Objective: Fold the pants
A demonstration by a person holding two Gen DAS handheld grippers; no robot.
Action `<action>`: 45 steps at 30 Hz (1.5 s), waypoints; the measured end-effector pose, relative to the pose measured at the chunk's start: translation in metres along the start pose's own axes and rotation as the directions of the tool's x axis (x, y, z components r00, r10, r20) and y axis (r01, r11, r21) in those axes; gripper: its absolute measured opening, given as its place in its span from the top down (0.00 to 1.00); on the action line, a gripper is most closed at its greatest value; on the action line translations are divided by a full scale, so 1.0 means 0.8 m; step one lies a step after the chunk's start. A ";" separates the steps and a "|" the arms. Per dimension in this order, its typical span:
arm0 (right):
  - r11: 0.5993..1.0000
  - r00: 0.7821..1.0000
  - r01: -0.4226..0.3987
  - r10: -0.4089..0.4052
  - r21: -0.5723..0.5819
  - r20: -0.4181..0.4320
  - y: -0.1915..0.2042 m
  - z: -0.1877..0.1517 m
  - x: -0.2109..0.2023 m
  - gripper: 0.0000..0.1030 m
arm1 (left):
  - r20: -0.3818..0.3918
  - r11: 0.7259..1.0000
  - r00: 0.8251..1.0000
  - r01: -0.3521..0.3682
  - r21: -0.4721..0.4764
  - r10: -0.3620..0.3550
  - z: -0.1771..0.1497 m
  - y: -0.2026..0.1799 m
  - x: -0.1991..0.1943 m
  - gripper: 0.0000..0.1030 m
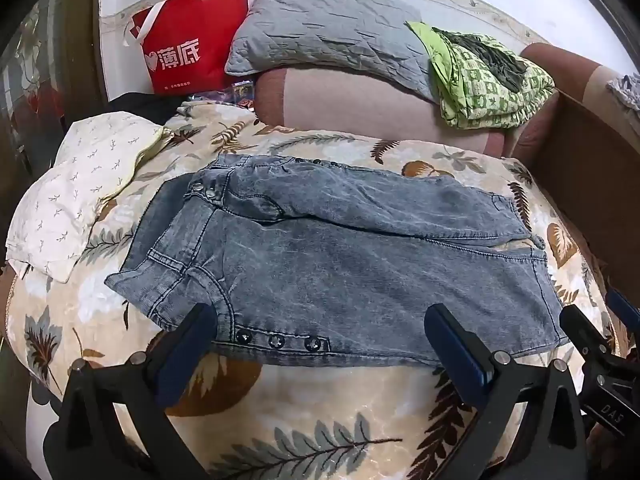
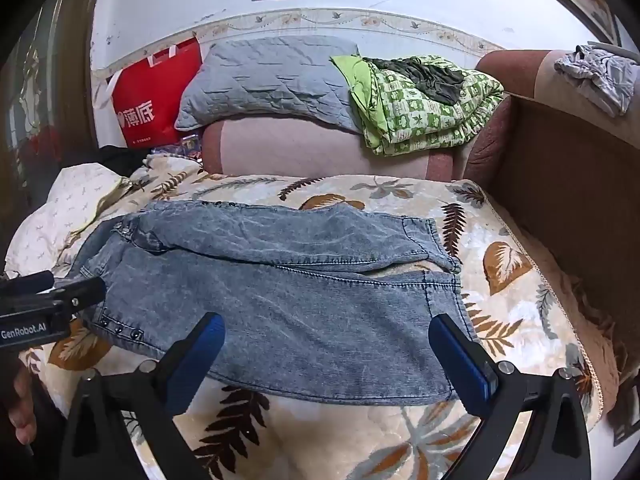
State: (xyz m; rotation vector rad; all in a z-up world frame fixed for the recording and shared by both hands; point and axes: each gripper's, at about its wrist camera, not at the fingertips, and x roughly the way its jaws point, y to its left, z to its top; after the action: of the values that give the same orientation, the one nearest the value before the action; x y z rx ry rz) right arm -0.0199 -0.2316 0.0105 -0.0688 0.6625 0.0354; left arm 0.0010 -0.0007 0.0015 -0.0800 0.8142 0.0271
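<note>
a leaf-patterned blanket covers the sofa seat, with a red bag, a grey pillow and a green quilt along the back. the pants lie flat on it, long axis running left to right, waistband at the left, hems at the right, legs side by side. the left gripper hovers spread wide and empty just short of the near edge, closer to the waist. the right gripper hangs likewise agape nearer the hems; whether either fingertip touches cloth is unclear.
</note>
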 end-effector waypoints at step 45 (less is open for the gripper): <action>0.998 1.000 0.023 -0.022 0.050 -0.017 -0.010 -0.001 0.011 0.00 | -0.001 0.999 1.000 -0.030 -0.044 0.030 -0.011 0.025 0.014 0.00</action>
State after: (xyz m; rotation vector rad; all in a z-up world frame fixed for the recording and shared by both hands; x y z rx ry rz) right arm -0.0129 -0.2397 0.0047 -0.0278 0.6786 -0.0040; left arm 0.0011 0.0188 -0.0133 -0.1098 0.8157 0.0732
